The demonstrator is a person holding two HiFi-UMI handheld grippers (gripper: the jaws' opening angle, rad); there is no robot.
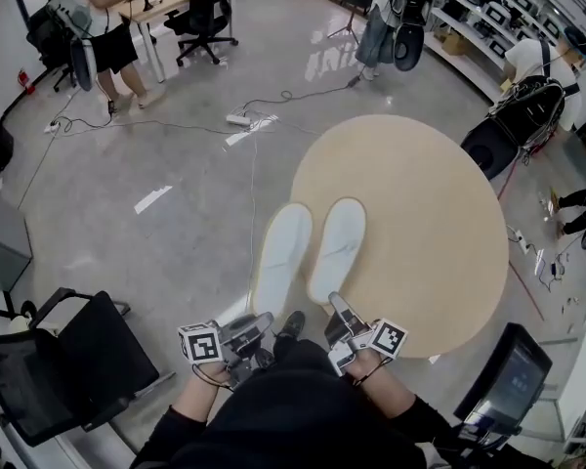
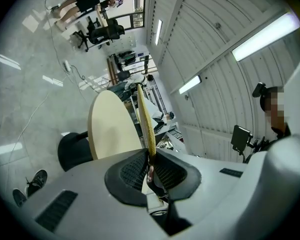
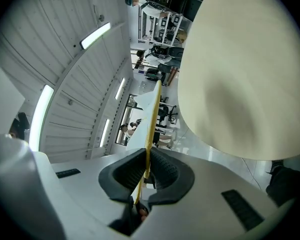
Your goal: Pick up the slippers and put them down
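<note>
Two white slippers are held out level, side by side. The left slipper (image 1: 281,257) hangs over the floor just off the round beige table (image 1: 439,223). The right slipper (image 1: 337,247) reaches over the table's left edge. My left gripper (image 1: 259,325) is shut on the left slipper's near end. My right gripper (image 1: 340,311) is shut on the right slipper's near end. In the left gripper view the slipper (image 2: 145,116) shows edge-on as a thin yellow strip pinched between the black pads (image 2: 132,171). The right gripper view shows its slipper (image 3: 153,124) the same way.
A black office chair (image 1: 68,360) stands at the lower left. A dark screen on a stand (image 1: 513,384) is at the lower right. Cables and a power strip (image 1: 238,119) lie on the grey floor beyond. People, desks and shelves stand at the far side.
</note>
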